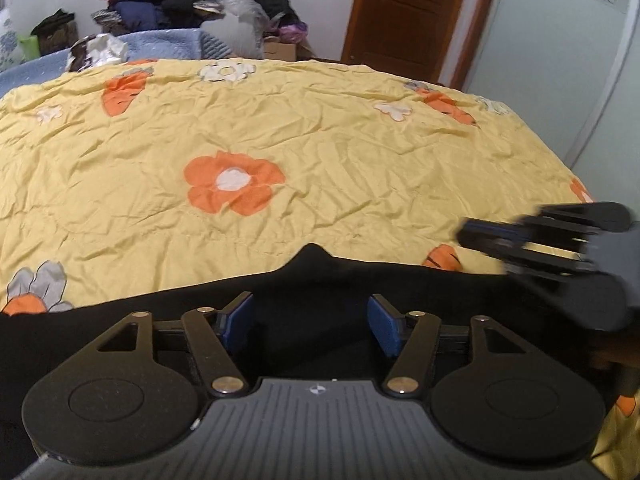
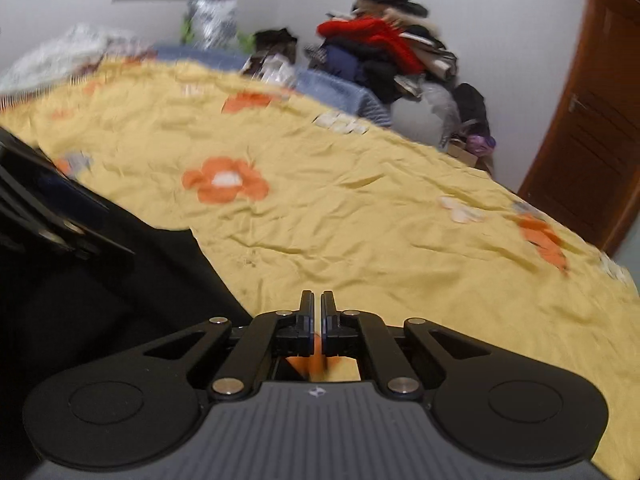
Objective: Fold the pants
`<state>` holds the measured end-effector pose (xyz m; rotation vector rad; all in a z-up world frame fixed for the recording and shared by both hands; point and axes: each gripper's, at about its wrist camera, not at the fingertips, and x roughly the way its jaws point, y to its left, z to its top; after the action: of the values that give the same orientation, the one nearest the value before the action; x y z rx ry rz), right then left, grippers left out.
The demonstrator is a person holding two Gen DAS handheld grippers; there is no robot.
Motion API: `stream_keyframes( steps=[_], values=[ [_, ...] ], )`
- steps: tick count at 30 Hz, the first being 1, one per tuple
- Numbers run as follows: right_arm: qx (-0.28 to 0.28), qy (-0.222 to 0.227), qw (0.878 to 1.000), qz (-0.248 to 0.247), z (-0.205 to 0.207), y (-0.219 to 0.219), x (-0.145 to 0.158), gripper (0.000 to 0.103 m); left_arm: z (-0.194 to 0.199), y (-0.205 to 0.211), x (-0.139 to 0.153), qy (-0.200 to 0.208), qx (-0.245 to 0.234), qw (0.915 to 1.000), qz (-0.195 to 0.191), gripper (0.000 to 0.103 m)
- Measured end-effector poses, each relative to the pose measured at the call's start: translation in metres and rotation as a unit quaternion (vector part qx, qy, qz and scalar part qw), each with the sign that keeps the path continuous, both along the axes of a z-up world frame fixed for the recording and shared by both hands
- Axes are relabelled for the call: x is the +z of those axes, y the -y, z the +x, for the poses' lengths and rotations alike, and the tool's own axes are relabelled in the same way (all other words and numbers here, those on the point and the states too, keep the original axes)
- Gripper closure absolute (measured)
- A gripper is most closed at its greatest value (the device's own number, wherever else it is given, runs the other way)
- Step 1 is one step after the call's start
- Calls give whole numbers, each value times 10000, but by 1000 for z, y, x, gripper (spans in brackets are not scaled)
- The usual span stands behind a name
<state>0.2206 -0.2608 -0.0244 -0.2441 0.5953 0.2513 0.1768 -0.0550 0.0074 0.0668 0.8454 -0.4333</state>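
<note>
Black pants (image 1: 120,332), soft matte fabric, lie on near edge of crinkled yellow floral quilt (image 1: 320,140). Left gripper (image 1: 310,320) spread wide above them. Right gripper (image 2: 317,304) pressed together, seemingly empty; view is blurred.

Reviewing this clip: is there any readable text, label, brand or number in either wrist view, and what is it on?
No readable words or numbers in either view.
Small white emblem on the left hand-held gripper body: a symbol, no letters.
Same emblem on the right hand-held gripper body: a symbol, no letters.
Yellow bedspread: flower and carrot pictures only.
Black pants: no tag visible.
</note>
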Motion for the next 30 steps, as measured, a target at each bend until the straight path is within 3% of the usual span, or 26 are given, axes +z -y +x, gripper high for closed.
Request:
stream_keyframes(
  steps=[5,8,11,13,18,21,24,26,28,30],
  values=[
    [290,-950,9934,581,-43,32,4,100,6,28,-11,-96,-443,9988,164,33],
    [-84,-1186,9913,570,-33,42,-15,100,15,42,-27,-155,-398,9985,330,33],
    [-402,-970,9871,1212,-15,57,-22,100,20,44,-31,67,-101,9983,577,32],
    [-756,-855,9869,1138,-9,59,-21,100,18,42,-22,83,15,9980,624,33],
    [-821,-643,9902,930,-64,85,0,97,-12,50,-2,240,-246,9985,418,30],
    [-1303,-832,9823,1061,-98,123,-10,94,-37,72,-5,150,-629,9976,242,29],
    [-2325,-664,9623,1247,-121,171,-28,93,-60,100,-17,49,-1057,9940,294,29],
    [-3059,-413,9394,1488,-145,202,-30,93,-74,113,-25,71,-1230,9910,526,29],
    [-3873,-127,9147,1146,-173,218,-27,92,-86,118,-28,183,-1303,9896,577,29],
    [-4077,108,9034,1327,-203,230,-25,91,-92,122,-28,279,-1315,9892,578,28]
  ],
)
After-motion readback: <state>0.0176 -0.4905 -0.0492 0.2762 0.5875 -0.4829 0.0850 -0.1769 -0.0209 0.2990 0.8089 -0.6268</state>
